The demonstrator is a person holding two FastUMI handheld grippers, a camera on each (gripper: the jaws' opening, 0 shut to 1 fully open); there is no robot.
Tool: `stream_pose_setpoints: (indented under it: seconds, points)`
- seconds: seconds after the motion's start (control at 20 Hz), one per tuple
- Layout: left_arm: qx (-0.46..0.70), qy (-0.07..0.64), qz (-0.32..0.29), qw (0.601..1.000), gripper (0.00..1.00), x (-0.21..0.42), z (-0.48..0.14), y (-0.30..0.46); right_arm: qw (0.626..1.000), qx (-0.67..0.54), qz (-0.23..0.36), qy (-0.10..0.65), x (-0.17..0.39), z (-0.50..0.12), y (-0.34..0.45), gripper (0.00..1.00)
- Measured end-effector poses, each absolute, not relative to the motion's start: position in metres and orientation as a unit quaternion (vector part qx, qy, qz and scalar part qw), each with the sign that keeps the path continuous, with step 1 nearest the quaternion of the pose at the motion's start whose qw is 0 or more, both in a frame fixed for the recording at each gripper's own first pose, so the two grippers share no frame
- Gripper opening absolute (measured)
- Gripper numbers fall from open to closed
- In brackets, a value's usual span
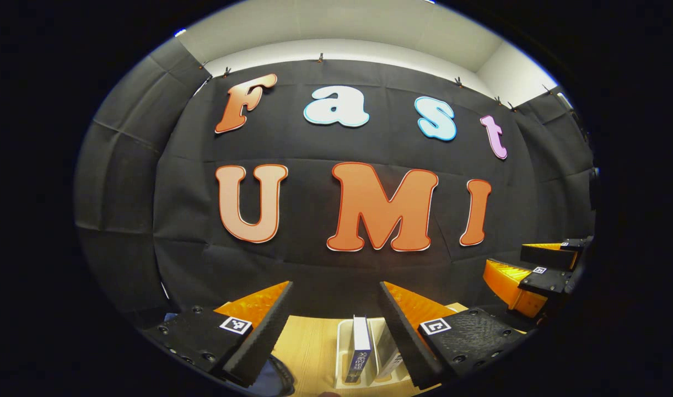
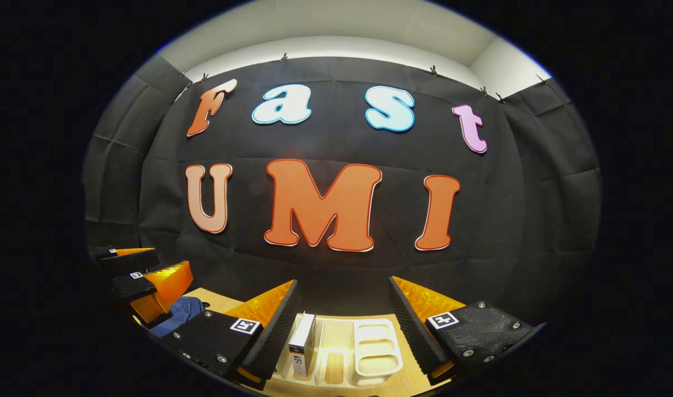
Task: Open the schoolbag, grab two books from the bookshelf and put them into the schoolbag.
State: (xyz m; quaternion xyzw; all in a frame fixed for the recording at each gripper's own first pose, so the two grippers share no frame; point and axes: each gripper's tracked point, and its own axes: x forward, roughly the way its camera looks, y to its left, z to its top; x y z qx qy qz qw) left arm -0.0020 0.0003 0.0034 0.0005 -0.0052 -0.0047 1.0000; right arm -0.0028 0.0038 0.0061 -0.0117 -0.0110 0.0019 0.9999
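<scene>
So the left gripper [image 1: 336,309] sits at 6 o'clock with its two fingers spread wide apart, nothing between them, black pads facing in and orange backs behind. Looking down through the gap you get the white bookshelf [image 1: 342,342] on a light wooden table [image 1: 308,347], with a blue-spined book [image 1: 360,347] standing upright in it and a second book [image 1: 388,353] just beside it toward 3 o'clock, partly hidden by the finger. At about 7 o'clock there's a bit of the dark blue schoolbag [image 1: 273,377]. The right gripper [image 1: 537,270] pokes in around 4 o'clock, fingers apart.
</scene>
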Motion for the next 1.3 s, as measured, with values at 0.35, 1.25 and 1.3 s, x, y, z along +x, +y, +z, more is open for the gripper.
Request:
stream_pose_setpoints:
  seconds: [0.35,1.25,1.3]
  points:
    - [0.002,-0.011,0.0,1.0,0.94,-0.006,0.005,0.004,1.0,-0.013,-0.002,-0.013,-0.006,0.007,0.002,0.94]
    - [0.004,-0.008,0.003,1.0,0.95,-0.015,0.003,0.008,1.0,-0.015,0.004,-0.005,-0.01,0.001,0.009,0.94]
    - [0.004,-0.008,0.003,1.0,0.95,-0.015,0.003,0.008,1.0,-0.015,0.004,-0.004,-0.01,0.0,0.01,0.94]
